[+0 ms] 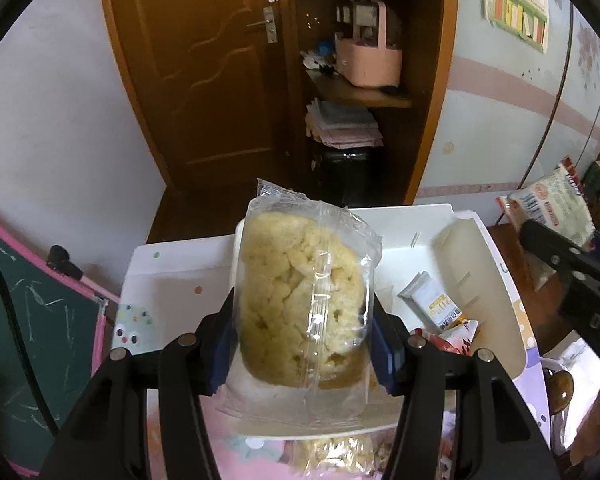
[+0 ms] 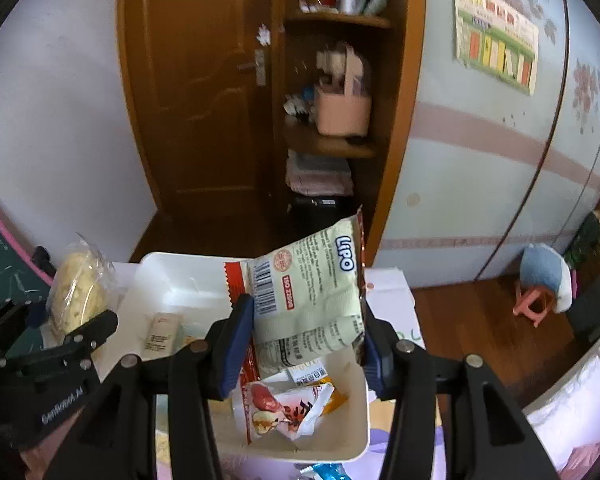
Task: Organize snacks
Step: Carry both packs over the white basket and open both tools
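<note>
Left gripper [image 1: 304, 344] clamps the clear-wrapped yellow puffed cake [image 1: 300, 292]; right gripper [image 2: 300, 344] clamps the pale LIPO packet [image 2: 312, 292]. Lower both inside the white tray [image 2: 356, 440] before releasing.

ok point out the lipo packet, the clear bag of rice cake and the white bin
lipo packet [image 2: 312, 300], right wrist view, pale printed face
clear bag of rice cake [image 1: 300, 288], left wrist view, yellow cake inside
white bin [image 1: 496, 256], left wrist view, right wall

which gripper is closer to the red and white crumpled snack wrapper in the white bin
Right. The right gripper, clamped on the Lipo packet, hangs just above the red and white wrapper. The left gripper, holding the rice cake pack, is off to the wrapper's left.
</note>
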